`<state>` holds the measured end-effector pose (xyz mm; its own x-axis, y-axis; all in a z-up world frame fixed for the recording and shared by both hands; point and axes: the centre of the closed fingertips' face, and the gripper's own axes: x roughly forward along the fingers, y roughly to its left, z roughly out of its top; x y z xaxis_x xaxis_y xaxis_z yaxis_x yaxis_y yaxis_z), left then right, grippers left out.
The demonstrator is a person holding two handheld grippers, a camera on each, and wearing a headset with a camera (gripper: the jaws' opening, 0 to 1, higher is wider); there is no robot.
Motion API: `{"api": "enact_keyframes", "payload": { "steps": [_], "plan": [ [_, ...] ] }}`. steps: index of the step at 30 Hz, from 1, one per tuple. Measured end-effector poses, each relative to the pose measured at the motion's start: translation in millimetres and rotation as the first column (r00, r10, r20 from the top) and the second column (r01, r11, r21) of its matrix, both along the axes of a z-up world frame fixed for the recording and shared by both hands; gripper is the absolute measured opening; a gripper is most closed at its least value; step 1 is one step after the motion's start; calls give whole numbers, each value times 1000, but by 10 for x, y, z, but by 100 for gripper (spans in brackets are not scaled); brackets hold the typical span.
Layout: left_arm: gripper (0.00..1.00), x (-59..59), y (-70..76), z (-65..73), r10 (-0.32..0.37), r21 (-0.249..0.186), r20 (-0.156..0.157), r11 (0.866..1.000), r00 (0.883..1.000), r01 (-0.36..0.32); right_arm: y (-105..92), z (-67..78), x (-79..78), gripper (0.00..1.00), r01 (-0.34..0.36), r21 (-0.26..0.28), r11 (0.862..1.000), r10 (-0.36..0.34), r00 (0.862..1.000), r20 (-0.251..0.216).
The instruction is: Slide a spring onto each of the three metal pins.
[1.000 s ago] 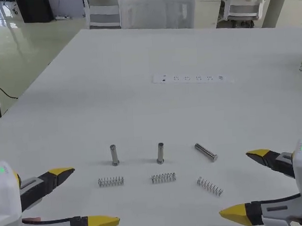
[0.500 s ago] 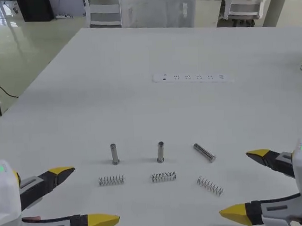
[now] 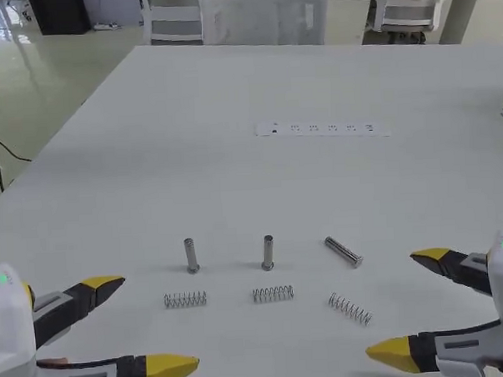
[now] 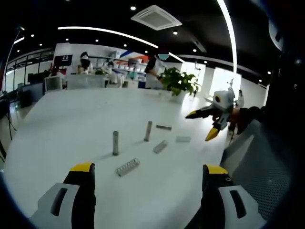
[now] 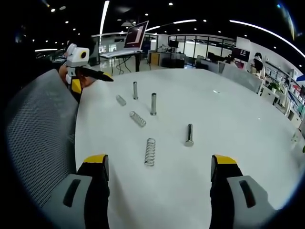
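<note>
Coiled steel springs (image 3: 273, 294) lie paired beside short metal pins (image 3: 268, 253), ready for threading; left gripper (image 3: 157, 323) and right gripper (image 3: 391, 302) both gape empty.

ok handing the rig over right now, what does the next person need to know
Grippers: left gripper and right gripper both open and empty, low over the near table edge.
Pins: left pin and middle pin stand upright; right pin lies on its side.
Springs: left spring, middle spring and right spring lie loose, one before each pin.
Done: nothing.
Left: all three springs; the right pin probably needs holding first.
</note>
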<state>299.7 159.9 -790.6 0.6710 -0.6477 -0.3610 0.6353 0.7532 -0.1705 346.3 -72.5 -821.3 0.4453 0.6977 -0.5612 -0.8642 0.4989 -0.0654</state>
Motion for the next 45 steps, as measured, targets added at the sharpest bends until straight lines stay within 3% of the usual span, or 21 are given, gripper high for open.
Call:
{"api": "enact_keyframes", "payload": {
  "steps": [29, 45],
  "plan": [
    [89, -6, -1, 3, 2, 0, 0, 1000, 1000, -2, 156, 179, 254, 87, -27, 1, 1000, 27, 999, 29],
    [89, -9, 4, -7, 2, -1, -4, 1000, 1000, -2, 323, 237, 523, 82, -57, -24, 998, 58, 998, 40]
  ]
}}
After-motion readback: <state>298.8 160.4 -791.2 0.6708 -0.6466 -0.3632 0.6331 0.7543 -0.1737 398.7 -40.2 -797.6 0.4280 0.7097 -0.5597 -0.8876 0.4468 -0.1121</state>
